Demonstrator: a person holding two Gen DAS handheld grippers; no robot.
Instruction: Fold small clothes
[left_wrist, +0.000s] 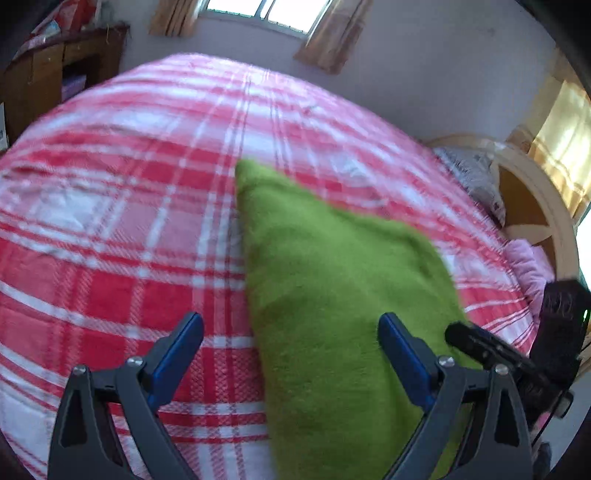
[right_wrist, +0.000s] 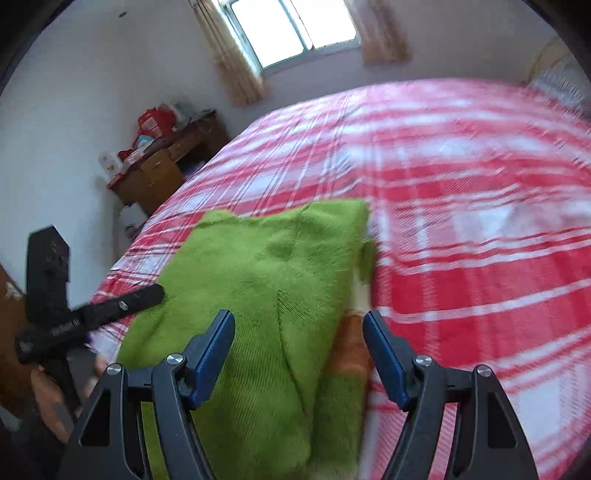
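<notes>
A green fuzzy knit garment (left_wrist: 332, 280) lies folded on the red-and-white plaid bed cover (left_wrist: 110, 221); it also shows in the right wrist view (right_wrist: 266, 280), with an orange patch (right_wrist: 352, 350) at its right edge. My left gripper (left_wrist: 291, 332) is open and empty, above the garment's left edge. My right gripper (right_wrist: 299, 332) is open and empty, above the garment's near right part. The other gripper shows as a black body at the right of the left wrist view (left_wrist: 517, 354) and at the left of the right wrist view (right_wrist: 74, 317).
The plaid bed cover (right_wrist: 480, 221) spreads wide around the garment. A wooden desk (right_wrist: 166, 166) with clutter stands by the wall. A headboard (left_wrist: 532, 199), a pillow (left_wrist: 472, 177) and pink cloth (left_wrist: 528, 266) are at the right. A window (right_wrist: 291, 29) is behind.
</notes>
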